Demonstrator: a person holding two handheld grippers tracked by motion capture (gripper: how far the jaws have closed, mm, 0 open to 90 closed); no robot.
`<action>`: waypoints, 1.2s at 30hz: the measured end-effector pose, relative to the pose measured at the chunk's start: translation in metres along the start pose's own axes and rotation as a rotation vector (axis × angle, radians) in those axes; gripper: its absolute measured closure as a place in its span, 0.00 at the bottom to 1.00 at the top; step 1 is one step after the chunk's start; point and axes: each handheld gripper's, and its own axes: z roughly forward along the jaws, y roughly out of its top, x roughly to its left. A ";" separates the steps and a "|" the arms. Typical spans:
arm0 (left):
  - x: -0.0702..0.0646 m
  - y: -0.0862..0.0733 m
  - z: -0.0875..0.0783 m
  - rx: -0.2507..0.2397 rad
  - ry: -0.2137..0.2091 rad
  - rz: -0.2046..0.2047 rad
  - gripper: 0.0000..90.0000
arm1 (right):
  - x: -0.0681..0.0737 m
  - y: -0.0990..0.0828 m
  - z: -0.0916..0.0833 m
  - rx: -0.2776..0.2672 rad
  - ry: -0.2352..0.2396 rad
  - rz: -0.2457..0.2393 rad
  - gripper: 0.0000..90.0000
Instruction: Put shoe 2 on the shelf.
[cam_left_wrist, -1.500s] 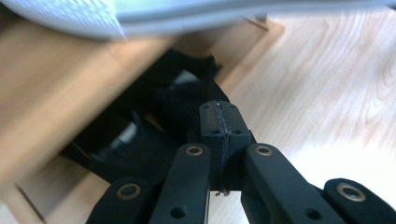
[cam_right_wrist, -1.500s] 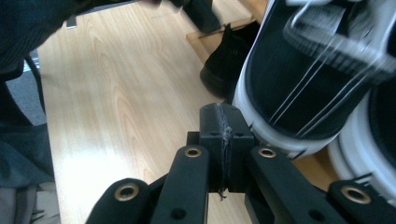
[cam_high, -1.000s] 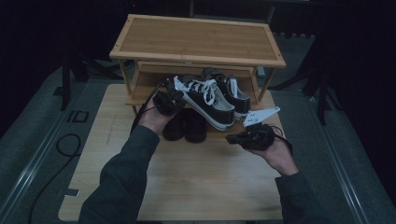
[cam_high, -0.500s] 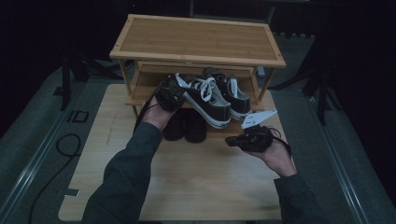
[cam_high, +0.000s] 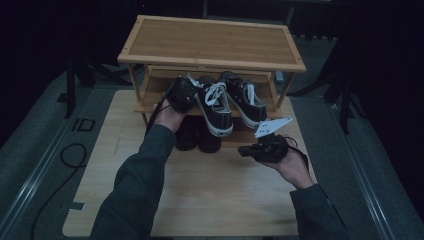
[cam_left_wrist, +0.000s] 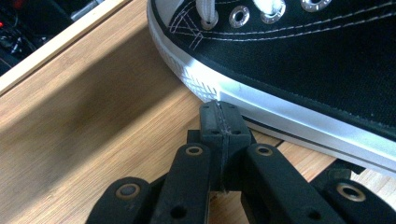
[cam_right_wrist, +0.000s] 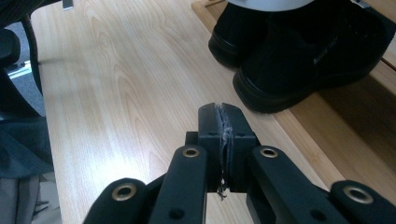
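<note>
Since the earlier frames the left tool (cam_high: 181, 95) has been shifted slightly along the shelf edge; the right tool (cam_high: 265, 149) is unchanged. Clenched, empty jaws are seen in both gripper views. The left sneaker (cam_left_wrist: 299, 60), its sole rim just ahead of the left tool's tips, lies on the bamboo rack's (cam_high: 210, 42) middle shelf, toe toward the person. Black shoes (cam_right_wrist: 299, 60) sit below, at counter (cam_right_wrist: 121, 93) level.

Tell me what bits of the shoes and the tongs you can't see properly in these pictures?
- High view: the all-black shoes are half hidden under the sneakers and shelf.
- Left gripper view: the sneaker's toe and heel are cut off by the picture edges.
- High view: the left tongs' tips are too dark and small.
</note>
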 end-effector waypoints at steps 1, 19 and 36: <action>0.000 0.000 0.000 -0.001 -0.002 -0.001 1.00 | 0.001 0.001 0.000 -0.003 0.001 -0.003 0.97; 0.011 -0.009 -0.009 0.002 -0.021 0.006 1.00 | 0.013 0.039 -0.002 -0.119 0.013 -0.057 0.99; 0.022 -0.024 -0.012 0.005 -0.021 0.010 1.00 | 0.007 0.051 0.006 -0.134 0.009 -0.047 1.00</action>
